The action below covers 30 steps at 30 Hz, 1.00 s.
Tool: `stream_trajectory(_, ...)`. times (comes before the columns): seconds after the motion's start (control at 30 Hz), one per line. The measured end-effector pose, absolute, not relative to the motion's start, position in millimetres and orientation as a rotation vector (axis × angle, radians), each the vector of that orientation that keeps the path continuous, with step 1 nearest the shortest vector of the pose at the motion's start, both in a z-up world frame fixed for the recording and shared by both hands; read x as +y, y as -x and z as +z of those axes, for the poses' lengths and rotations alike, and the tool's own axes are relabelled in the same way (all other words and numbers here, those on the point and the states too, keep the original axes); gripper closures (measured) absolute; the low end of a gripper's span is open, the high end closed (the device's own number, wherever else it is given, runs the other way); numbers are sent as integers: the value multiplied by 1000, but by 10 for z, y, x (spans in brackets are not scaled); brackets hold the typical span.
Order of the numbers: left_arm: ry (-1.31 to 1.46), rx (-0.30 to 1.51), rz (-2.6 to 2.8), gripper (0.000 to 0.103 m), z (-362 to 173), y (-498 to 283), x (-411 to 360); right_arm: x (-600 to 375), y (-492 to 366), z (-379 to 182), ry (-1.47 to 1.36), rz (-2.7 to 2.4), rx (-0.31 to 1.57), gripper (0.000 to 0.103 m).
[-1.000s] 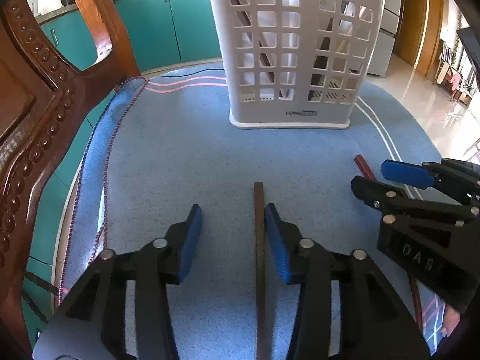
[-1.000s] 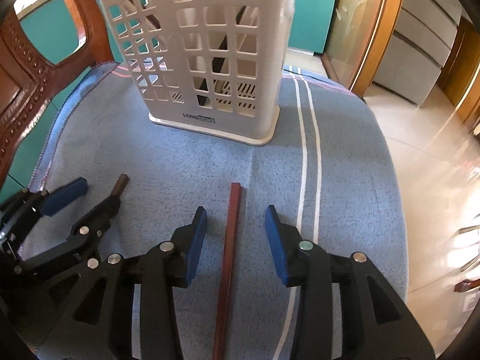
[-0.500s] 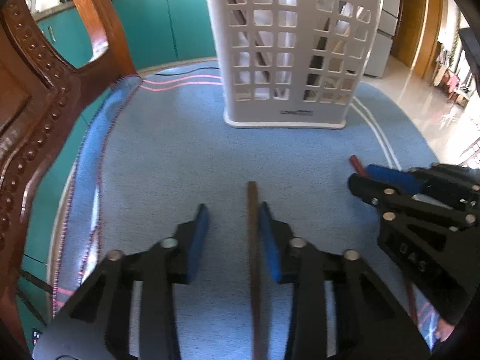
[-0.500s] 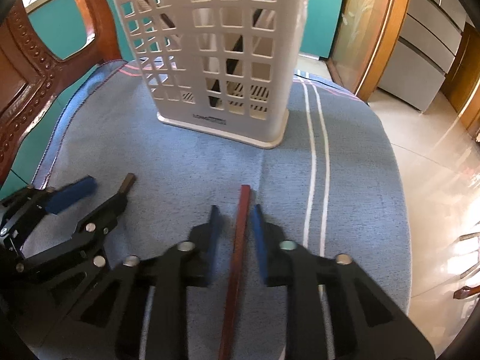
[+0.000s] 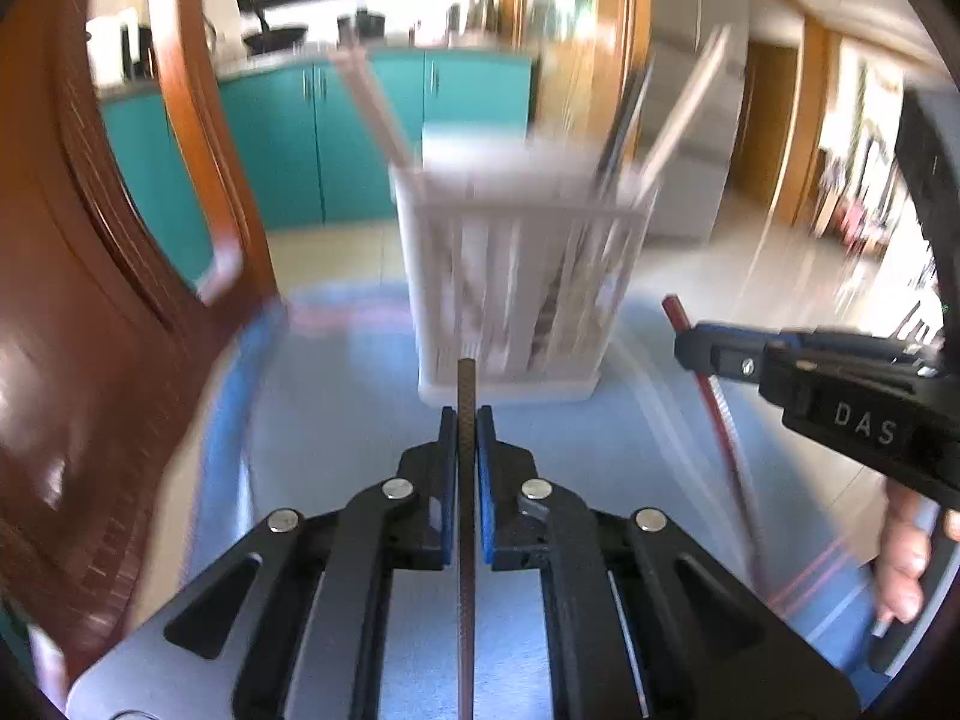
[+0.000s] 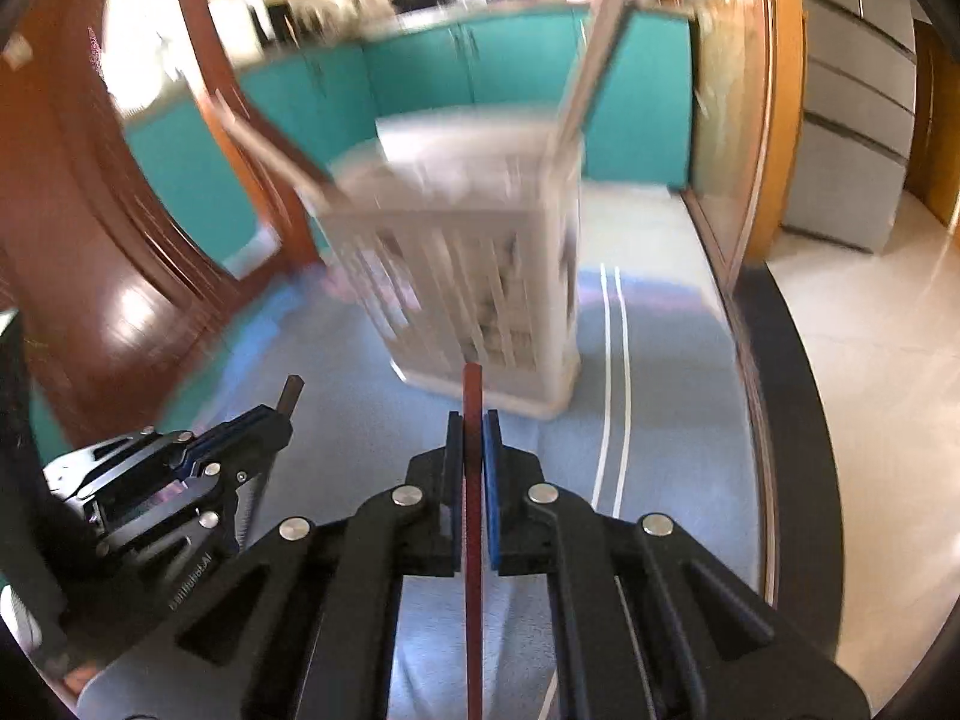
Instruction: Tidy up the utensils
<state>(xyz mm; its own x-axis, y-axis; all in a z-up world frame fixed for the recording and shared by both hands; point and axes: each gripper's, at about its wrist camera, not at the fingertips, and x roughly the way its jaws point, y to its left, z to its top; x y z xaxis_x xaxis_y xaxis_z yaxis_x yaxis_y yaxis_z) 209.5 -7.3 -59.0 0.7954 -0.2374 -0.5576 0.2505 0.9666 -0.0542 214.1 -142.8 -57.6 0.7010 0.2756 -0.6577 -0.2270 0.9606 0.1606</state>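
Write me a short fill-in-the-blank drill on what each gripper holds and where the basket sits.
1. The left gripper is shut on a dark ____ chopstick.
2. The right gripper is shut on a ____ chopstick.
3. The white basket stands on a ____ cloth.
4. Both chopsticks point toward the ____.

Missing words: brown; red; blue; basket

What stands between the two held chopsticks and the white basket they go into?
Nothing visible: only bare blue cloth lies between the dark chopstick, the red chopstick and the white basket. Sticks already stand inside it.
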Motion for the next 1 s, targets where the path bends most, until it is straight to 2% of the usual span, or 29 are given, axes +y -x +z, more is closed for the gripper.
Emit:
stream_trajectory(0.3, 159, 228, -349, 96, 860, -1927, 263, -1746, -2033, 653, -215, 354, 464, 96)
stream_trajectory(0.43, 270, 103, -330, 96, 1225, -2112, 381, -1894, -2157, 1114, -286, 333, 324, 96)
stream_trajectory(0.53, 284, 75, -280, 96, 1333, -2364, 347, -2037, -2198, 1331, -318, 263, 210, 96)
stream_trajectory(0.63, 298, 122, -267, 96, 1306, -2654, 340, -2163, -2349, 1301, -345, 206, 177, 96)
stream_trajectory(0.87, 248, 109, -253, 96, 1450, -2759, 235, -2124, -2785, 938, -320, 167, 320, 96)
stream_trajectory(1.0, 169, 134, -177, 96, 1208, -2976, 11, -1943, -2894, 799, -251, 177, 386, 96)
